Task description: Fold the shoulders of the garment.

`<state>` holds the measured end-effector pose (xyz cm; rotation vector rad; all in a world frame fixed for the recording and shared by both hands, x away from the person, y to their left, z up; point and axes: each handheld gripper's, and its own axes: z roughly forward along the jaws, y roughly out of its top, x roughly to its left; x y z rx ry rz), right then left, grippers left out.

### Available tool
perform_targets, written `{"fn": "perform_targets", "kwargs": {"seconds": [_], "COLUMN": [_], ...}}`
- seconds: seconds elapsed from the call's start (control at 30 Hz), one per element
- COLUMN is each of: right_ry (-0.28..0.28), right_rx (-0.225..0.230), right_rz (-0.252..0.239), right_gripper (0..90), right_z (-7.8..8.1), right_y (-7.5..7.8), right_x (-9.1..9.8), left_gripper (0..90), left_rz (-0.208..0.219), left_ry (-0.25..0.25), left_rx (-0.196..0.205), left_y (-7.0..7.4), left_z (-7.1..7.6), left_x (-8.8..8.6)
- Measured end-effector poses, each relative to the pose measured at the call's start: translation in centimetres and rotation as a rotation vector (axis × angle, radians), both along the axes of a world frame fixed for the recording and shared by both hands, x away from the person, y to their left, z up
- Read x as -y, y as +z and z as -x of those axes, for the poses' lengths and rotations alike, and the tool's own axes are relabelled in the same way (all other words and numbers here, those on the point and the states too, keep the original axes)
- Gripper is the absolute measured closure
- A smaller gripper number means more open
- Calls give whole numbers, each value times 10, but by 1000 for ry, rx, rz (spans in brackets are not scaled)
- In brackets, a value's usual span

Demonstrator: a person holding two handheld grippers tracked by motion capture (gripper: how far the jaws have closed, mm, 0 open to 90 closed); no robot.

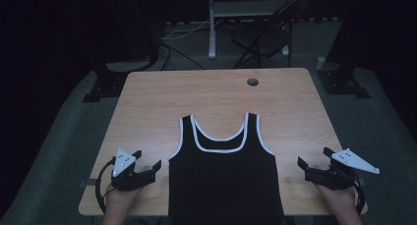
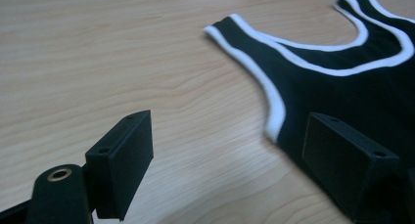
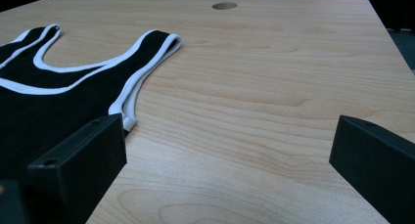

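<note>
With both the left gripper (image 1: 149, 167) and right gripper (image 1: 302, 167) spread wide, I judge the limp black tank top (image 1: 223, 178) at the worktop's (image 1: 147, 107) near edge best pinched at its white-trimmed straps.

A light wooden table (image 1: 147, 102) has a round hole (image 1: 253, 81) near its far edge. A black vest (image 1: 223, 181) with white trim lies flat on it, its hem hanging over the near edge.
</note>
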<state>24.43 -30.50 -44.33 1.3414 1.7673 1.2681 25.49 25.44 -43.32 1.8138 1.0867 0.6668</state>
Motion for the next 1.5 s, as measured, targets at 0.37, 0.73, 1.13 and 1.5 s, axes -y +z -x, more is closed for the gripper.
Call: {"fn": "perform_targets", "kwargs": {"seconds": [0.37,0.73,1.13,1.5], "right_ry": [-4,2,4,1], "right_rx": [-2,-2,-6,-5], "right_rz": [5,-4,-18,-28], "right_gripper": [3,3,3,3], "right_z": [0,0,-1,-1], "right_y": [0,0,0,0], "right_x": [-1,0,2,2], "left_gripper": [189,190,189,190], "left_rz": [-62,-48,-92,-92], "left_ry": [-93,-191,-305,-463], "left_rx": [3,-22,-35,-50], "left_y": [1,4,10,16], "left_z": [-4,-23,-44,-54], "left_x": [24,36,50,63]}}
